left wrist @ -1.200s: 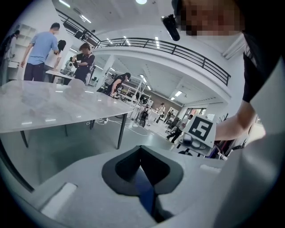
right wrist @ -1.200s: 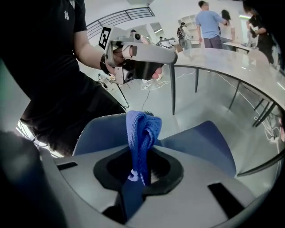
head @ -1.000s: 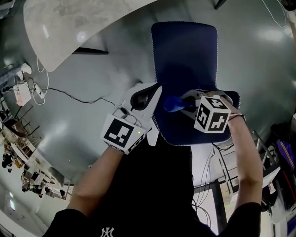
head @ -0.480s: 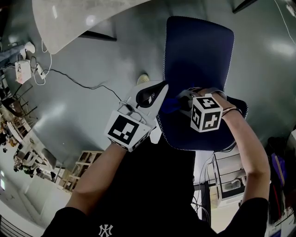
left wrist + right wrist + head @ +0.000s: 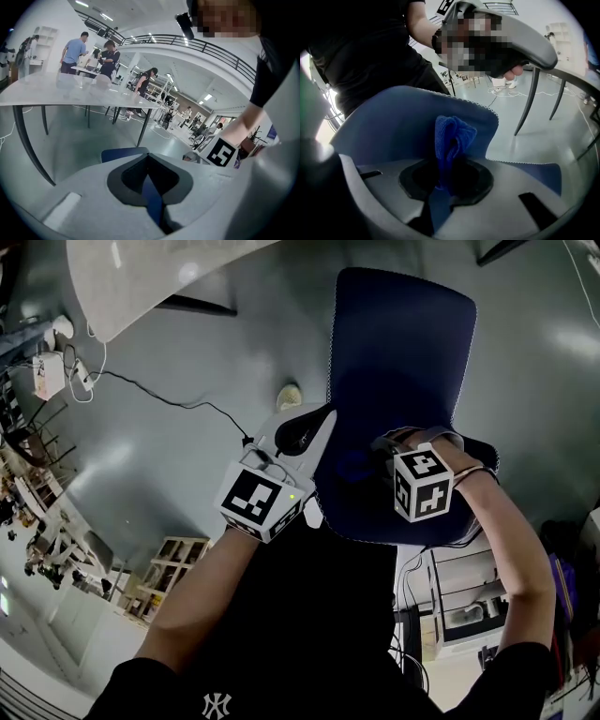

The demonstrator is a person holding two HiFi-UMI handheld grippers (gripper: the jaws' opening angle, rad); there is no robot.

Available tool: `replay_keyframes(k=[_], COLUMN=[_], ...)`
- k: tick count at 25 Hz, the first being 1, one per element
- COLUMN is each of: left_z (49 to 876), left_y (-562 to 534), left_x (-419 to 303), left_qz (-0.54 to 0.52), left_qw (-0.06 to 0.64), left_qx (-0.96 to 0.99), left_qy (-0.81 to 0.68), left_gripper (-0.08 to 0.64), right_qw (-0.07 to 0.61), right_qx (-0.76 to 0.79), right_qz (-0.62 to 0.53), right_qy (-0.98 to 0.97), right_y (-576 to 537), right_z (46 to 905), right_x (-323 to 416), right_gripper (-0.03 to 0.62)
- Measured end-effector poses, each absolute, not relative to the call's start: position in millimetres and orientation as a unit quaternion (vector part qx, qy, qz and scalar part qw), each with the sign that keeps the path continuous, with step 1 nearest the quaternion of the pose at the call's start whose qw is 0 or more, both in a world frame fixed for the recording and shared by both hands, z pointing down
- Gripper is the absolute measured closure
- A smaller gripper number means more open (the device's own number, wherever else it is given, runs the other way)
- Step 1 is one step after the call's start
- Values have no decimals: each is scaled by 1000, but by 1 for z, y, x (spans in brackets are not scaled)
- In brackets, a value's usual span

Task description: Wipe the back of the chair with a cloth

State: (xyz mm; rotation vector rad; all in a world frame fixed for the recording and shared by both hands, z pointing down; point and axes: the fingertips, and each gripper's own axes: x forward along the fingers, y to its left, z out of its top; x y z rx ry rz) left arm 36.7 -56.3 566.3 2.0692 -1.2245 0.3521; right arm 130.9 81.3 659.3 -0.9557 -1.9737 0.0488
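Blue cloth: bunched and pinched in the right gripper, with its tip against the chair back.
Left gripper: clenched on the back's stitched edge, at the back's 9 o'clock side in the head view, apparently steadying it.
Stroke: press the wad flatter, then sweep from 9 towards 3 o'clock in overlapping bands.
Care: hold the steadying grip firm, or the back may swing away under pressure.
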Motion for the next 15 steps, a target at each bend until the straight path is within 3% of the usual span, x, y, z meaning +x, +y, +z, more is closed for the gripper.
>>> replay_keyframes(k=[15], left_z=[546], left_y=[-67], left_x=[89], left_qz=[129], left_qw=[330], left_qx=[834], left_qy=[-423], left_gripper=[552], right_qw=[573], right_qx=[-311], right_qz=[61], right_qy=[-756], right_y=[69], right_z=[638], right_x=[255], right_gripper=[522])
